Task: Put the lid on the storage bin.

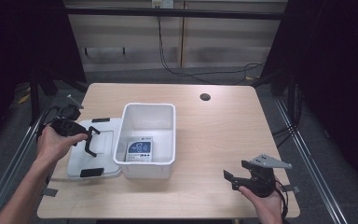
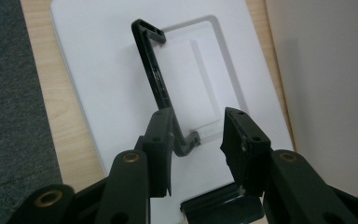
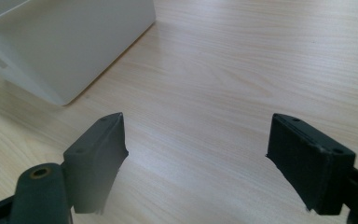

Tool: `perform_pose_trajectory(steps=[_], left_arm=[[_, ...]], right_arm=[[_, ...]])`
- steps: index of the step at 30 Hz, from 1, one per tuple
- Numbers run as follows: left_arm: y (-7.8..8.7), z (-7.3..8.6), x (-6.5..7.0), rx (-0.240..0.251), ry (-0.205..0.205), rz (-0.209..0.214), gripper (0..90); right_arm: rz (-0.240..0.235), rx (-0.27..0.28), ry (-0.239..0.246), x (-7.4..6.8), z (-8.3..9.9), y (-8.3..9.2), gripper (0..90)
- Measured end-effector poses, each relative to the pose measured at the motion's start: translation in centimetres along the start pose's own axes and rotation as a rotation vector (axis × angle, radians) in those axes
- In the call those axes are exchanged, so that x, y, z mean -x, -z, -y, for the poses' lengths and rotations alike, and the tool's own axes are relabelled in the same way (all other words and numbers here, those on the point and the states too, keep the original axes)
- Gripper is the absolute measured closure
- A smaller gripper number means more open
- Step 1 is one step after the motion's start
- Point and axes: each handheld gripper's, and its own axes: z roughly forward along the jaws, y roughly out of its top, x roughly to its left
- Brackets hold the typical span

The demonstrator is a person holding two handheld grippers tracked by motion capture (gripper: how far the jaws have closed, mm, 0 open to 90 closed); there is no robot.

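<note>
A round grommet hole (dark) sits near the table's far edge.

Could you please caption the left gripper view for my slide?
Left claw poised open over the white lid, one jaw beside its raised black handle.

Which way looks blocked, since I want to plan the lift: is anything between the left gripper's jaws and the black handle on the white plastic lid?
Nothing visible. The left gripper hangs right over the white plastic lid, jaws apart, one beside the raised black handle; no jaw presses it yet.
</note>
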Motion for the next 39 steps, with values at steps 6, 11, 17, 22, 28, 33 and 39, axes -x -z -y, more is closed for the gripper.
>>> perform_pose_trajectory(steps=[6,11,17,22,28,33,39], left_arm=[[-0.8,-0.5,-0.6,-0.017,0.027,0.008,61.9],[-1.5,-0.9,-0.5,-0.038,0.032,-0.023,64.3],[-2.4,-1.4,-0.4,-0.067,0.046,-0.039,63.3],[-2.9,-1.9,-0.8,-0.093,0.075,-0.053,62.9],[-3.5,-2.1,-0.6,-0.104,0.071,-0.064,66.2],[-4.0,-2.3,-0.7,-0.113,0.089,-0.076,66.2],[-5.0,-2.5,-1.2,-0.154,0.131,-0.078,68.4]], right_arm=[[-0.001,-0.004,0.002,-0.1,0.0,0.0,19.2],[-0.003,-0.014,0.013,-0.1,0.0,-0.1,19.2],[-0.002,-0.024,0.025,-0.3,0.0,-0.2,19.2],[-0.005,-0.035,0.025,-0.3,0.0,-0.4,17.9],[-0.005,-0.037,0.027,-0.3,0.0,-0.4,17.3],[-0.003,-0.039,0.028,-0.3,0.0,-0.4,16.9],[-0.012,-0.047,0.03,-0.4,0.1,-0.5,16.9]])
